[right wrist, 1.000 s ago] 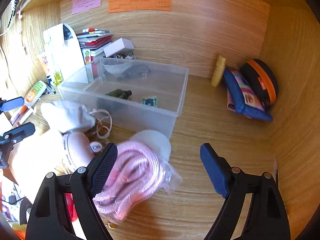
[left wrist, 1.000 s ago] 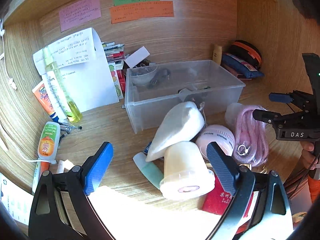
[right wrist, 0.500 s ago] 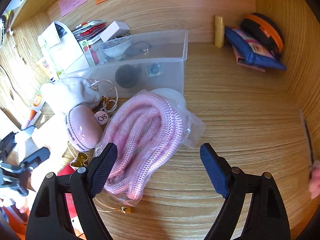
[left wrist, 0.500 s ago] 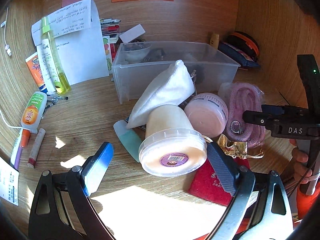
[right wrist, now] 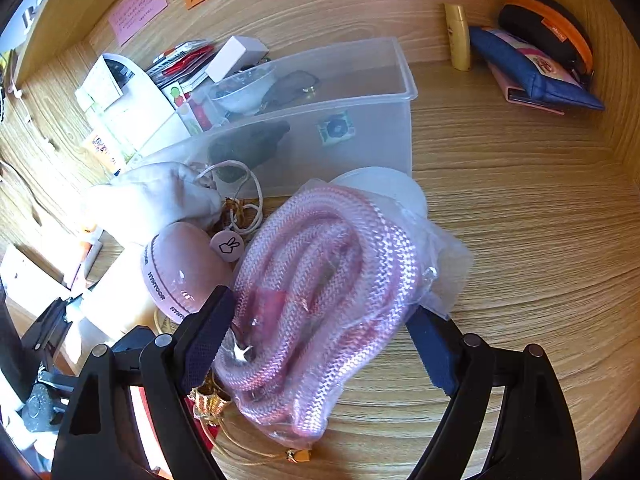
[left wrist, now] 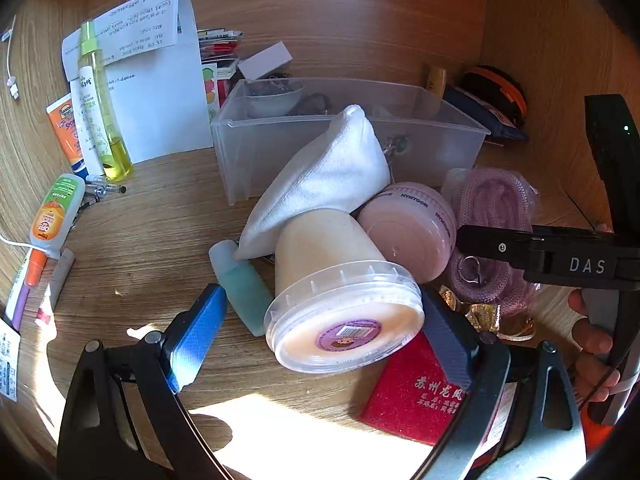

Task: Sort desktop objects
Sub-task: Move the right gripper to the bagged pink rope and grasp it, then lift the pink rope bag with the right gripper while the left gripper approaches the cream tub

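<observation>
**Two grippers spread over a cluttered desk**

From the left wrist camera, the left gripper (left wrist: 320, 336) stood wide open, its blue pads either side of a cream tub (left wrist: 340, 292) that lay on its side with the lid toward the lens. The pads looked apart from the tub, gripping nothing. At about twelve o'clock from the tub leaned a white cloth pouch (left wrist: 324, 180), and behind that sat a clear plastic bin (left wrist: 348, 136). A pink round case (left wrist: 412, 228) touched the tub at two o'clock. A teal tube (left wrist: 240, 284) lay at nine o'clock, a red booklet (left wrist: 416, 396) at five. The right gripper (left wrist: 520, 246) reached in from three o'clock over the pink rope (left wrist: 496, 208).

From the right wrist camera, the right gripper (right wrist: 320, 340) was spread wide around the bagged pink rope (right wrist: 320, 292), which filled the gap between the pads; whether they pressed on it I could not tell. The clear plastic bin (right wrist: 360, 140) stood at twelve o'clock from the rope, the pink round case (right wrist: 180, 272) at nine, the white cloth pouch (right wrist: 152, 200) at ten.
</observation>
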Motion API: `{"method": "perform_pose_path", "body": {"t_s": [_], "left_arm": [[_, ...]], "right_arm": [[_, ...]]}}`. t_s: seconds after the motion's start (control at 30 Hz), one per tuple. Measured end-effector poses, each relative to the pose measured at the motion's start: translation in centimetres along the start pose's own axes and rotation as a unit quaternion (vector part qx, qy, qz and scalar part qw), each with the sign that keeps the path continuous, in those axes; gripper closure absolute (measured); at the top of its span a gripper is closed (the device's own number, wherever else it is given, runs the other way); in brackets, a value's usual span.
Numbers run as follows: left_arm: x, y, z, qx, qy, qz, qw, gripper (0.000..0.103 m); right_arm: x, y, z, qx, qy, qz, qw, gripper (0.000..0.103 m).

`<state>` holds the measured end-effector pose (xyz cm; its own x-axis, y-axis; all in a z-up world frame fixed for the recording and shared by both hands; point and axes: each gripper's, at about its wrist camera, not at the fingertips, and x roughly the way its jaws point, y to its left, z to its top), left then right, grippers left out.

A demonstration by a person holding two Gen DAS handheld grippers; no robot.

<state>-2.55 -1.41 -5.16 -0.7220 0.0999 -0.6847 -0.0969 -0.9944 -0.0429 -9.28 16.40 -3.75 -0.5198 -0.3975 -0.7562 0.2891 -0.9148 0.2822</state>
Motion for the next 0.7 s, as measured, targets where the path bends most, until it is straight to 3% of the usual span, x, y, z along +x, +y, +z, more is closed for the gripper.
{"method": "perform_pose_path", "body": {"t_s": [0.1,0.17,0.2,0.4,0.5,0.6,0.7], "left_arm": [[0.1,0.2,0.1,-0.02,0.0,-0.017,0.9997,0.011],[0.1,0.3,0.2,-0.03,0.002,-0.027,0.9992,0.024],[0.1,0.3,0.2,-0.031,0.001,-0.03,0.9991,0.026],[0.1,-0.8,-0.1,-0.018,-0.018,-0.006,0.9997,0.033],[0.1,-1.7,-0.3,-0.005,-0.029,0.016,0.9994,0.033],[0.2,-1.4,-0.1,-0.017,-0.029,0.015,0.9993,0.034],[-0.1,-0.8,0.2,-0.031,-0.028,0.007,0.9991,0.034]], "right_arm": [[0.3,0.5,0.1,-0.009,0.0,-0.011,1.0,0.02],[0.7,0.7,0.1,-0.014,-0.004,-0.022,1.0,0.02],[0.8,0.7,0.0,-0.015,-0.006,-0.027,1.0,0.02],[1.3,0.7,-0.4,-0.017,-0.015,-0.037,0.999,0.023],[1.5,0.9,-0.6,-0.017,-0.016,-0.033,0.999,0.032],[1.4,1.0,-0.7,-0.017,-0.018,-0.017,1.0,0.046],[1.2,1.4,-0.9,-0.03,-0.018,0.003,0.999,0.074]]}}
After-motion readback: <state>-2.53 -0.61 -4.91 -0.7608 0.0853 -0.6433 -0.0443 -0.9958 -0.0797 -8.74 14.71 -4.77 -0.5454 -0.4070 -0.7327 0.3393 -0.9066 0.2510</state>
